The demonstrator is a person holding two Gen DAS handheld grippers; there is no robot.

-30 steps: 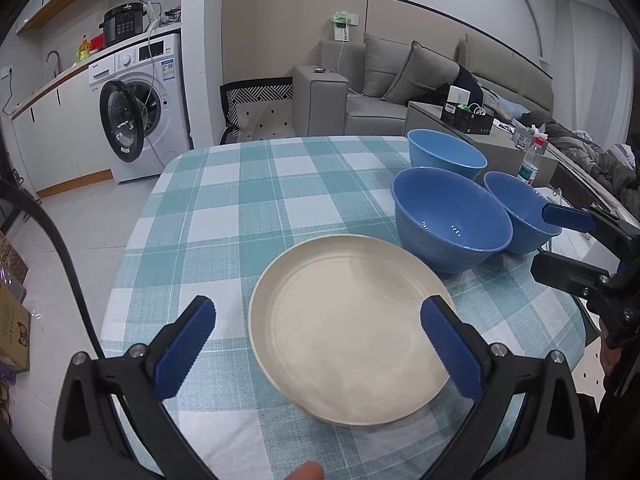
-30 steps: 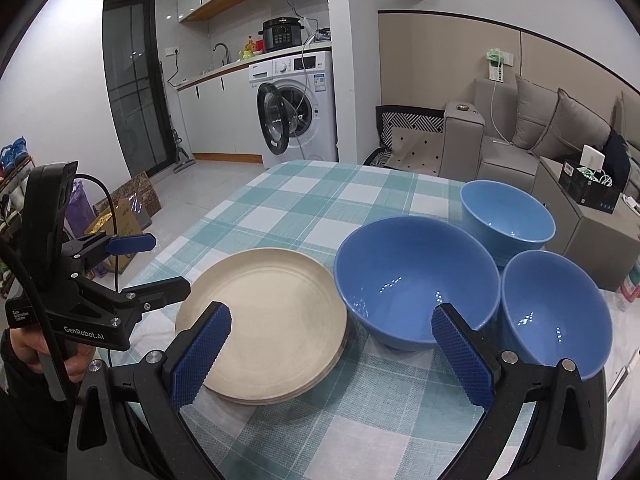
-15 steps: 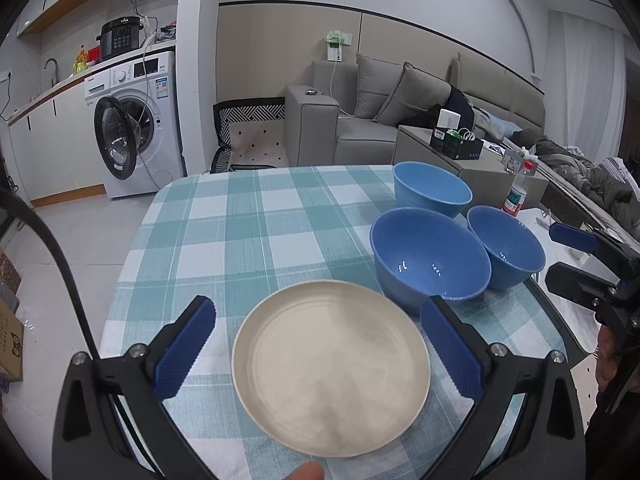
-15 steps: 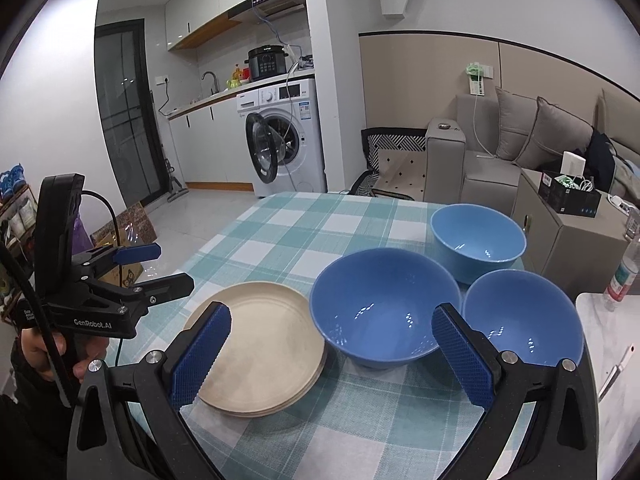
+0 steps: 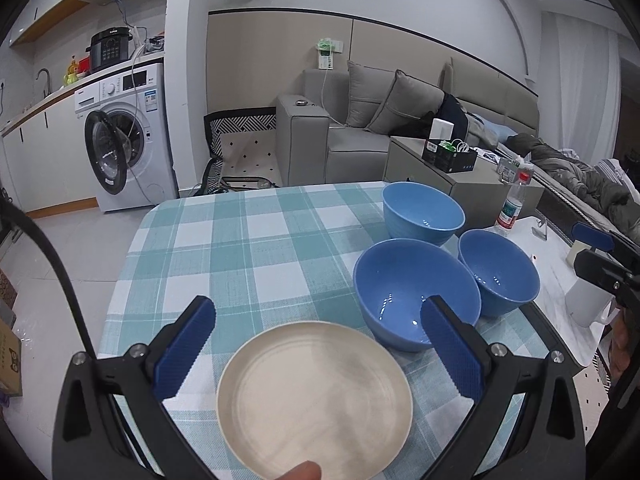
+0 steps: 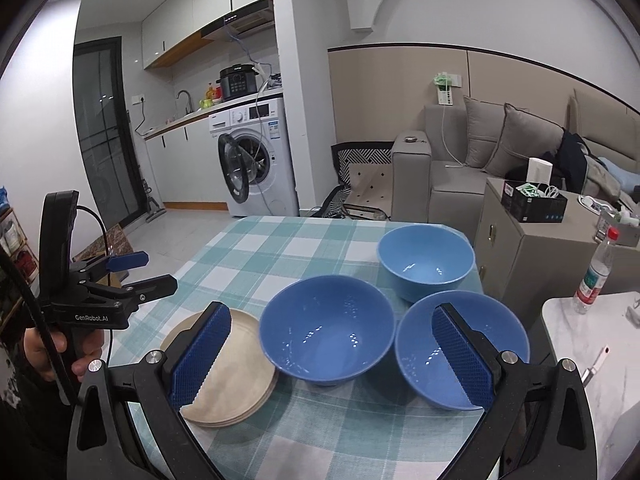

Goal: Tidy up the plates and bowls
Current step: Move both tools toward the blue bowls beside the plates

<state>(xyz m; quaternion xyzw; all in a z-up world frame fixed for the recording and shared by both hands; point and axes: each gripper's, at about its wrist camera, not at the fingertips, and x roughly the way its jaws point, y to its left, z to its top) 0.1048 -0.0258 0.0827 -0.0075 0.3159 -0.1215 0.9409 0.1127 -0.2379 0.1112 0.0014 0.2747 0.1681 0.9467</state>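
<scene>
Checked-cloth table [image 5: 248,248], centre of both frames. Cream plates [image 6: 236,376] sit lower centre in the left wrist view and lower left in the right wrist view; the edge there shows several layers, so this is a stack rather than one plate. Three blue bowls to its right: large bowl [image 6: 326,328] just beside the stack, rim possibly touching it, cannot tell; a second bowl [image 6: 460,344] lower right; a paler bowl [image 6: 426,260] behind both, toward the far edge of the table.

Left gripper [image 5: 316,348]: jaws wide, nothing between them, framing the plate stack from above and apart from it. Right gripper [image 6: 334,356]: jaws wide, empty, the large bowl centred in the gap, no contact visible. In the right wrist view the left gripper also shows at middle left, held off the table's edge.

Step in hand, as judged: nothing grasped yet; plates look already gathered, bowls still separate, so bowl nesting is probably next.

Next move calls for: closing one pad inside and one outside a bowl's wall, at the rim. Glossy surface, likely slippery, so a firm bite and level lift. Bowls stand close together; a careless approach could knock a neighbour. Smaller bowls probably go into the large one
</scene>
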